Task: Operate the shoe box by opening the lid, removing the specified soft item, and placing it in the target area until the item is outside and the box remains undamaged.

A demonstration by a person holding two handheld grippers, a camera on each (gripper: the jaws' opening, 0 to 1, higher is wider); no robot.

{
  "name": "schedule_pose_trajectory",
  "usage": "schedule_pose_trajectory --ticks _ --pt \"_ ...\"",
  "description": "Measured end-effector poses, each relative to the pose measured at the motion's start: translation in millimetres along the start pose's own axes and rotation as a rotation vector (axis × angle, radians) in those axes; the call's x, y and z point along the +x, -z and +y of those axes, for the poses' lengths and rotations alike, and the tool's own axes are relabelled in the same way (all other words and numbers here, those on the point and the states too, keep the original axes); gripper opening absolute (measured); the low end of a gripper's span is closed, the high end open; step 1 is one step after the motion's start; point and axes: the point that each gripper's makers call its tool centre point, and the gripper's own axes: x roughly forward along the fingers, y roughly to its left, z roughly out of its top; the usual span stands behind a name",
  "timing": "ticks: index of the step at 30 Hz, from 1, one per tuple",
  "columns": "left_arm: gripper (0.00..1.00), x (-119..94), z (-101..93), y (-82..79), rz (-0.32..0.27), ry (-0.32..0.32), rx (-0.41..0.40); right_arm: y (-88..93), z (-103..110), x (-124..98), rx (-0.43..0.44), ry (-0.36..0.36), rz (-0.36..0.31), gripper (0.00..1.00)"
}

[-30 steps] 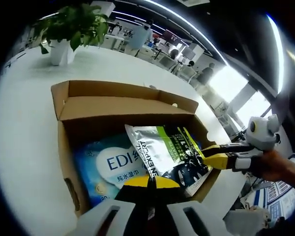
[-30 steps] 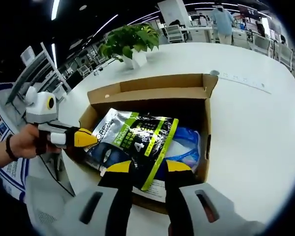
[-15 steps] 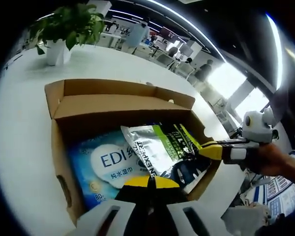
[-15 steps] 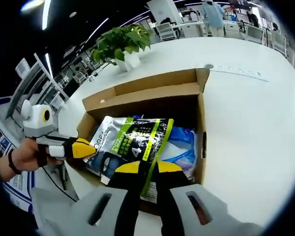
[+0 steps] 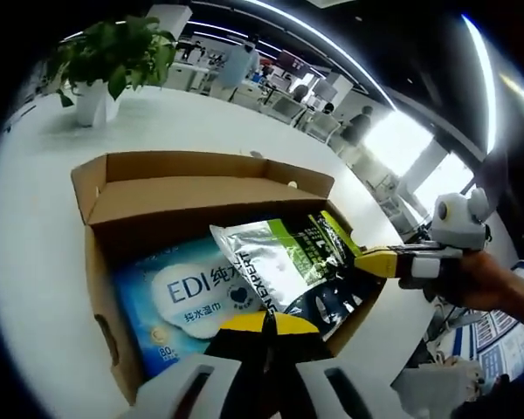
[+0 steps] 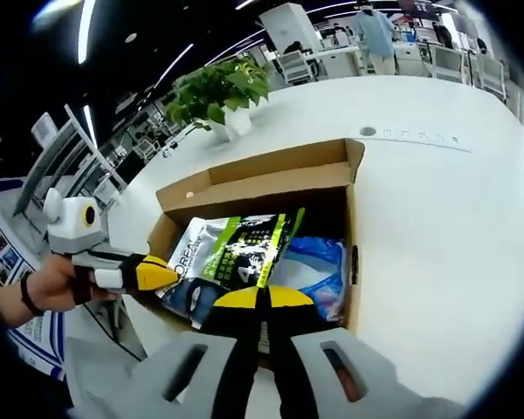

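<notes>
An open brown cardboard shoe box sits on a white table, its lid flap folded back at the far side. Inside lie a blue wet-wipes pack and, on top of it, a soft silver, green and black pouch. My right gripper is shut on the pouch's edge at the box's near-right wall. My left gripper is shut, with its yellow tips at the box's opposite wall and nothing seen between them.
A potted green plant stands on the white table beyond the box. Bare tabletop runs around the box. Office desks, chairs and people are far behind. A hand holds each gripper.
My right gripper's jaws, open around the pouch's edge a second ago, have shut on it. The pouch has tilted up a little. The left gripper stays shut.
</notes>
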Motion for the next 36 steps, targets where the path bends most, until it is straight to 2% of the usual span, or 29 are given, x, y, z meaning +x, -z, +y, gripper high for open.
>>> schedule_pose_trajectory --ticks 7,15,23,36 --pt "0.0 -4.4 -11.3 -11.0 -0.02 0.009 0.023 -8.2 -0.8 -10.7 0.004 -0.001 -0.03 0.0" --pt "0.0 -1.8 -30.7 -20.9 -0.025 0.026 0.057 -15.5 -10.8 -30.1 0.012 0.017 -0.071 0.0" --pt "0.0 9.3 -63.3 -29.0 -0.016 0.06 0.113 -16.6 -29.9 -54.1 0.04 0.044 -0.113 0.0" --pt "0.0 36.8 -111.8 -34.4 0.025 0.12 0.193 -6.7 -66.9 -98.7 0.108 0.103 -0.176 0.0"
